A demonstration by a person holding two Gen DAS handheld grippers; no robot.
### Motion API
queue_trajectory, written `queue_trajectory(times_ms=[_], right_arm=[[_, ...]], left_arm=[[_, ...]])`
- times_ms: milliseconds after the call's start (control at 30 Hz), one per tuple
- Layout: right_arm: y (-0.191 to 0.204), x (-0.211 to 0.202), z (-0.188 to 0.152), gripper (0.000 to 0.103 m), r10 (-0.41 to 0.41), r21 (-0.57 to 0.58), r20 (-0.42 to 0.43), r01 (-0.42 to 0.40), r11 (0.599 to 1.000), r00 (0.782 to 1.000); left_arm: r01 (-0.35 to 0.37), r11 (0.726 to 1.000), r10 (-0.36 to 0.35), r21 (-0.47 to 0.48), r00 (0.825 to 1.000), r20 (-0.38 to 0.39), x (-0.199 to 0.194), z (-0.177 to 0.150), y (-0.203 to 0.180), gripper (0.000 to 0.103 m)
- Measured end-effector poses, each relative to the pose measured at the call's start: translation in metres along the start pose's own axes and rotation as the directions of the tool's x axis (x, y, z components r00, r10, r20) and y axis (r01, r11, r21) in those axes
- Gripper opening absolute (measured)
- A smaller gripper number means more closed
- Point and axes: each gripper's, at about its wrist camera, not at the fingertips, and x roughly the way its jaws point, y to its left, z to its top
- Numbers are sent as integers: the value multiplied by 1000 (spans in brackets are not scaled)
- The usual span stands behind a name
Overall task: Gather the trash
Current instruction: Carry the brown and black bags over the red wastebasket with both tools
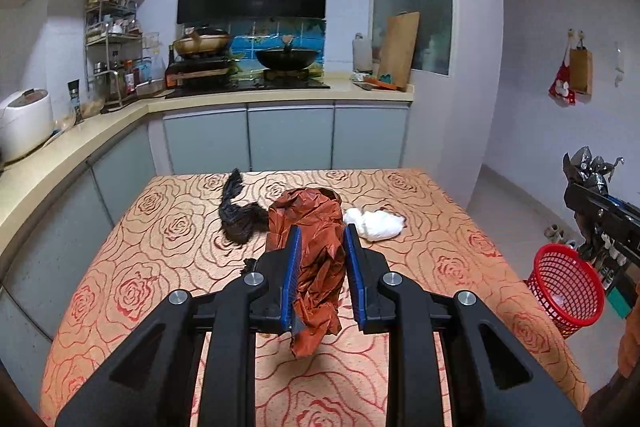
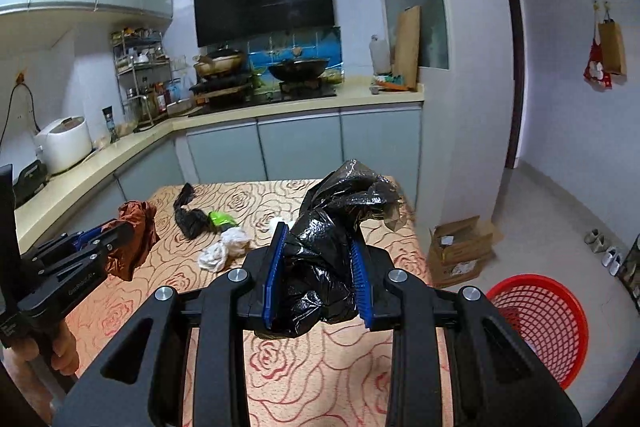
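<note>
My left gripper pinches the brown bag, my right gripper the black bag, both above the worktop. I'd carry each fully over the red basket, lower right, before releasing.

Rose-patterned table holds black bag scrap, green wrapper, white tissue.

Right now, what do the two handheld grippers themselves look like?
Both match: the left gripper and the right gripper are matte black plastic with angular linkage arms, joined by round silver pivot bolts. The jaws carry flat, ribbed blue pads. In the right wrist view, small pale lettering runs along the left gripper's side, too small to read. No cables show, and no sleeve is clearly visible.
</note>
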Motion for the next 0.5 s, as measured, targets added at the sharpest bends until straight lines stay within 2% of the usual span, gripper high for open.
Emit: queue_trajectory(times_ms=[500], right_arm=[[-49,-25,2,30,-122,46,39,120,992,992]], left_arm=[[130,988,-132,77,991,13,5,9,-67,21]])
